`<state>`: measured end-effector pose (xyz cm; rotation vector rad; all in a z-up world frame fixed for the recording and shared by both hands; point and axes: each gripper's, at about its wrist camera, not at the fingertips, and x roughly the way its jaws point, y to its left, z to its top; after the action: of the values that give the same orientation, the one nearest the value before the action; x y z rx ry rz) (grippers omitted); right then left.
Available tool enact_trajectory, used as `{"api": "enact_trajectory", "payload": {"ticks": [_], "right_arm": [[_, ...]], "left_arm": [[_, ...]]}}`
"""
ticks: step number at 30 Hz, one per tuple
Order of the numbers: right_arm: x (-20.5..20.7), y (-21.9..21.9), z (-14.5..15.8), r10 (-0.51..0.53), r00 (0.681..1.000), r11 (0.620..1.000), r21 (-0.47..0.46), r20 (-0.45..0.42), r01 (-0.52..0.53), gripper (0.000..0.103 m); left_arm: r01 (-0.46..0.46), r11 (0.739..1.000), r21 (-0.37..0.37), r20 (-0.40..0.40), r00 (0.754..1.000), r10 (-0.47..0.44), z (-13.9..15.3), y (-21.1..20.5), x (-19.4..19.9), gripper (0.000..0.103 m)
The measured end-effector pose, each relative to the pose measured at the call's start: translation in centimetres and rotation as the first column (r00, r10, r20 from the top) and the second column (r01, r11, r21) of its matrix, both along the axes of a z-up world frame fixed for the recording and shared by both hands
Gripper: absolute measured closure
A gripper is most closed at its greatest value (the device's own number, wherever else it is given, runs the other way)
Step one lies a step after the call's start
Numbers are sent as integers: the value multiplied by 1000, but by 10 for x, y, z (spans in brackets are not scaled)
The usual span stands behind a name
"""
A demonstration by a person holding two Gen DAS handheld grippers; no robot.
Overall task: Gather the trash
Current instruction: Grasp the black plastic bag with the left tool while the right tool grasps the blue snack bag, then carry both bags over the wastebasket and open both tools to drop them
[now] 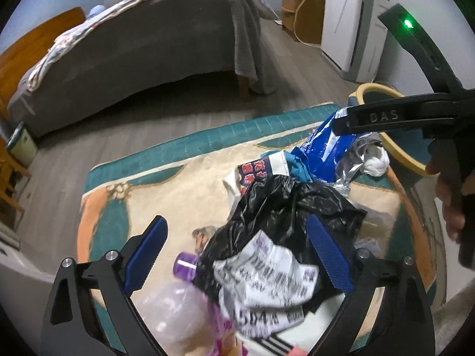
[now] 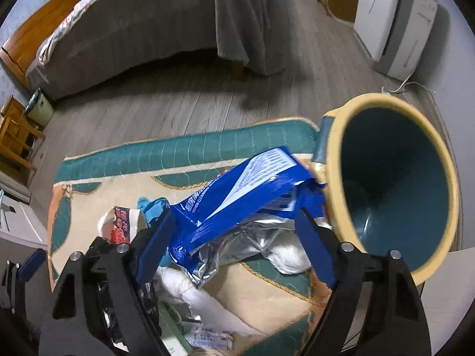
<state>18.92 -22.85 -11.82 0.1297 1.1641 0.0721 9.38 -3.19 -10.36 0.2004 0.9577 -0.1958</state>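
Trash lies heaped on a teal and cream rug [image 1: 178,190]. My left gripper [image 1: 237,252] is open and points down. A black plastic bag [image 1: 285,204] and a crumpled printed paper [image 1: 267,279] lie between its blue pads. A clear bottle [image 1: 172,308] with a purple cap lies just below them. My right gripper [image 2: 234,212] is open and straddles a blue foil bag [image 2: 237,190], whose ends reach the pad tips. Under the blue bag are silver foil [image 2: 237,243] and white tissue [image 2: 291,255]. A teal bin with a yellow rim [image 2: 335,178] stands right beside the bag.
A bed with a grey cover [image 1: 133,53] fills the far side across bare wood floor. A white appliance [image 1: 344,29] and a wooden cabinet [image 1: 299,9] stand at the back right. Wooden furniture [image 2: 14,136] is at the left. A person's hand [image 1: 451,195] holds the right gripper.
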Motion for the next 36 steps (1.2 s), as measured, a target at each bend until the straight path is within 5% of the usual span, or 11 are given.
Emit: {"api": "enact_trajectory", "payload": {"ticks": [2,6,11,17,19,27,36], "right_arm": [[5,2,-6,0,1000,1000,2,-6,0,23],[10,9,-17,26,999,999,-32,-30,-27,24],[11,19,-27,59,997,993,-100,-45,-63,52],[6,12,-17,42,998,999,-17,-52,-43,91],[4,11,-8,42,998,999,-11,-36,-43,95],[-15,8,40,54,997,999,-9,60,-53,95],[-37,-24,97,29,986,999,10,163,-31,95]], "left_arm": [[17,1000,0,-18,1000,-17,-5,-2,8,10],[34,999,-15,-85,996,-36,-21,-3,17,35],[81,997,9,-137,987,-79,-33,-8,15,47],[116,993,20,-125,986,-112,-30,-10,9,73],[127,991,29,-108,986,-123,-25,-10,6,93],[139,990,-6,-51,989,-139,0,-7,-3,97],[145,987,-72,118,984,-136,66,-10,-12,97]]}}
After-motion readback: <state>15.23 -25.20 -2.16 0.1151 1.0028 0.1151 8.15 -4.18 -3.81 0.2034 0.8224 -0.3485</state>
